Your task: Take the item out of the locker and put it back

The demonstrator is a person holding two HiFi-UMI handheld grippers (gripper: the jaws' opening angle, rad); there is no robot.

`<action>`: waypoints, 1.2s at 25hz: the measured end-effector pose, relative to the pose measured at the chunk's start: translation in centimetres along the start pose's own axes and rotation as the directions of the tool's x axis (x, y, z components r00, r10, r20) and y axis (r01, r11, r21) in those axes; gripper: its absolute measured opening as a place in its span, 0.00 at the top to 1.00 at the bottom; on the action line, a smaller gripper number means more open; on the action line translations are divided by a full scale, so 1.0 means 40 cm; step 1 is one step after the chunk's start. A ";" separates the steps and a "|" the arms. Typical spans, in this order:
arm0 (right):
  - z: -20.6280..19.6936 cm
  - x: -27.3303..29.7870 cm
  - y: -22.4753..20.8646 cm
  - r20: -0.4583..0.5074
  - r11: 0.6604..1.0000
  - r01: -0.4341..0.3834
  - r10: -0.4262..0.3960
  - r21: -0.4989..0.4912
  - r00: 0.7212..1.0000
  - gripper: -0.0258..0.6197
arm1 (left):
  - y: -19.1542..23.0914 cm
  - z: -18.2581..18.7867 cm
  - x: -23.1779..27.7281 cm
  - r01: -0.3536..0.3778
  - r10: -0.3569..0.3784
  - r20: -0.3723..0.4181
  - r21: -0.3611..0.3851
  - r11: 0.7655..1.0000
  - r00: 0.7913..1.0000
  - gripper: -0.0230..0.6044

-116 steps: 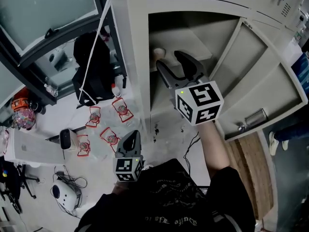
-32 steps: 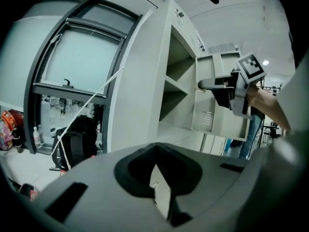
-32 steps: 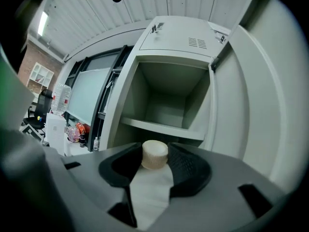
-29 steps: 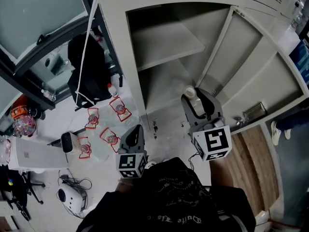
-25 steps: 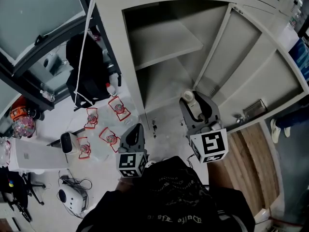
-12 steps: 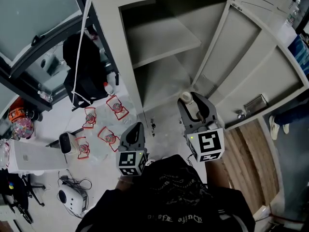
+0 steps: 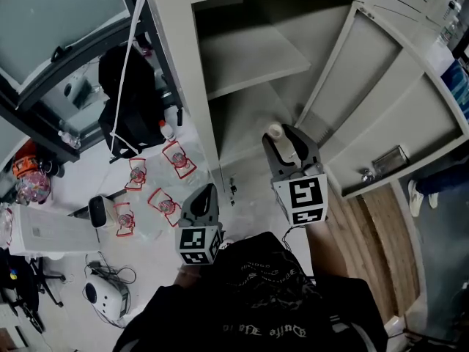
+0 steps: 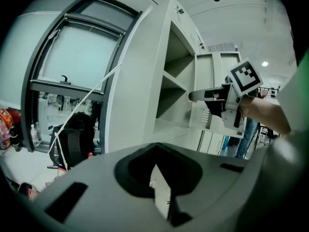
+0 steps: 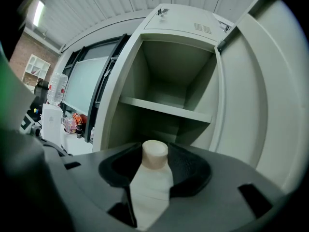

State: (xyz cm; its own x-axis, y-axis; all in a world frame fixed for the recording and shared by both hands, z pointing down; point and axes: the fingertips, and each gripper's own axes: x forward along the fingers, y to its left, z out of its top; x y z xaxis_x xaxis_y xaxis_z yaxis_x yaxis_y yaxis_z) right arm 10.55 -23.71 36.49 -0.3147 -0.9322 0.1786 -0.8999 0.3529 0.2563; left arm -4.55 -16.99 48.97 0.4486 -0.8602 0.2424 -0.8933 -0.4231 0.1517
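Note:
A white bottle [image 7: 281,144] with a cream cap [image 9: 155,154] stands upright between the jaws of my right gripper [image 7: 284,141], which is shut on it. I hold it in the air just outside the open grey locker [image 7: 249,53], below its middle shelf [image 9: 164,109]. Both compartments look empty. My left gripper [image 7: 204,195] hangs low to the left of the locker, away from it, its jaws together on nothing. From the left gripper view, the right gripper [image 8: 212,96] shows in front of the locker opening.
The locker door [image 7: 396,116] swings open to the right. A black backpack [image 7: 135,101] leans by the window frame on the left. Several red-framed items [image 7: 157,196] and a white device [image 7: 99,292] lie on the floor left of me.
Earlier my right gripper reached into the locker at the shelf. It has since come out with the bottle. Over the last second it drifted slightly left.

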 end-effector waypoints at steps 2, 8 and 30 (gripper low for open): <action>0.005 0.026 0.001 0.005 1.000 -0.003 0.003 -0.011 1.000 0.70 | 0.006 -0.005 -0.002 -0.005 0.005 -0.005 0.001 1.000 1.000 0.95; -0.016 0.098 0.007 -0.031 0.999 -0.030 0.030 -0.016 0.999 0.70 | 0.023 -0.036 -0.020 -0.040 0.039 -0.038 -0.019 0.999 0.999 0.95; -0.165 0.313 0.047 -0.261 0.991 -0.126 0.111 -0.042 0.959 0.69 | 0.093 -0.082 -0.078 -0.166 0.166 -0.058 0.019 0.986 0.984 0.95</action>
State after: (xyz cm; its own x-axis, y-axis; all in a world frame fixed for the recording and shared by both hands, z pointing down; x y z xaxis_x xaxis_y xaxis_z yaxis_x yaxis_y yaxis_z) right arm 6.93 -34.18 45.50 -0.3228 -0.8339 0.4477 -0.8394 0.4708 0.2715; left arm -9.18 -14.96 51.90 0.2945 -0.9008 0.3191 -0.9556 -0.2800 0.0916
